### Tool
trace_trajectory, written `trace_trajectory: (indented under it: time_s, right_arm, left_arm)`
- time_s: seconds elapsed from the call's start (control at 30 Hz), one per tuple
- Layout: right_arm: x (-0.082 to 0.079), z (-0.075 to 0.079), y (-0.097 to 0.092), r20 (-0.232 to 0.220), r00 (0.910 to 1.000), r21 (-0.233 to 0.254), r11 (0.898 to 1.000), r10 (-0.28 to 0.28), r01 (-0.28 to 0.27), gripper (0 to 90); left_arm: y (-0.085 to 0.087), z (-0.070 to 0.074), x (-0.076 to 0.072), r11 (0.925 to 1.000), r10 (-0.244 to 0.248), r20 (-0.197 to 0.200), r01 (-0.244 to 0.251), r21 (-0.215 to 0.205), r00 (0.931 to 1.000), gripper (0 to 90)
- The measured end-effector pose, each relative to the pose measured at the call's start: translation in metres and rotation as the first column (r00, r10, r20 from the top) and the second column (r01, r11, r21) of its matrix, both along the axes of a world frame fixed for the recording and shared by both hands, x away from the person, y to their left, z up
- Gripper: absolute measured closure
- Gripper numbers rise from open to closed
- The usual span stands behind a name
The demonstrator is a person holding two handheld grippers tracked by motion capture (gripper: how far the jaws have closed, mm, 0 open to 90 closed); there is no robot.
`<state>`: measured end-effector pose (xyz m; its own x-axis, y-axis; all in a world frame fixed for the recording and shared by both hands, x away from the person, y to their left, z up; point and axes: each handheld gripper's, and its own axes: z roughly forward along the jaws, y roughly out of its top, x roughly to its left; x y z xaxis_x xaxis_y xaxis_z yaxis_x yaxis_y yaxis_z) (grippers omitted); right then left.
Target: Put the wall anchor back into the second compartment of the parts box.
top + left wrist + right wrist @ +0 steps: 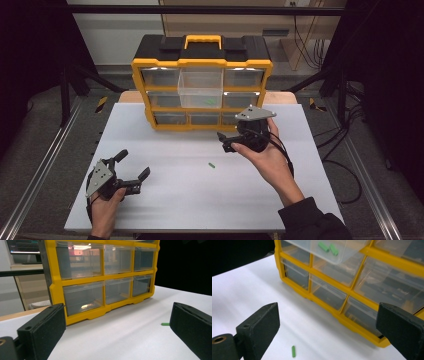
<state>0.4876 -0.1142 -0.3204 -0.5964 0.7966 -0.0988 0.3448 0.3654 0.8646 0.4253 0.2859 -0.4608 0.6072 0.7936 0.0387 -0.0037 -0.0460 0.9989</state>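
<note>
The high view looks forward and down from above the person's side, taking in the whole white desk and the yellow drawer cabinet at its far edge. The left gripper view sits low, near the desk surface, facing the cabinet front at a slant. The right gripper view looks down from close by at its lower drawers; all three share the cabinet and one small green piece on the desk.

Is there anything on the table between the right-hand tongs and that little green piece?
Nothing: in the high view, bare white table separates the right tongs from the green piece.
</note>
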Motion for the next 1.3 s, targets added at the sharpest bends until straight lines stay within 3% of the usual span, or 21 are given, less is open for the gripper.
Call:
trace_trajectory:
  time_s: [0.77, 1.3]
  right_arm:
    - [0.002, -0.059, 0.003, -0.116, 0.9932, 0.003, 1.000, -0.002, 0.003, 6.5]
    - [0.008, -0.088, 0.011, -0.166, 0.9860, -0.036, 0.999, 0.017, -0.023, 6.7]
  left_arm:
    - [-0.002, 0.000, 0.000, 0.9999, -0.006, -0.001, 0.006, 0.008, 1.0000, 0.2]
    - [-0.002, 0.000, 0.000, 1.0000, -0.005, 0.004, 0.005, 0.008, 1.0000, 0.2]
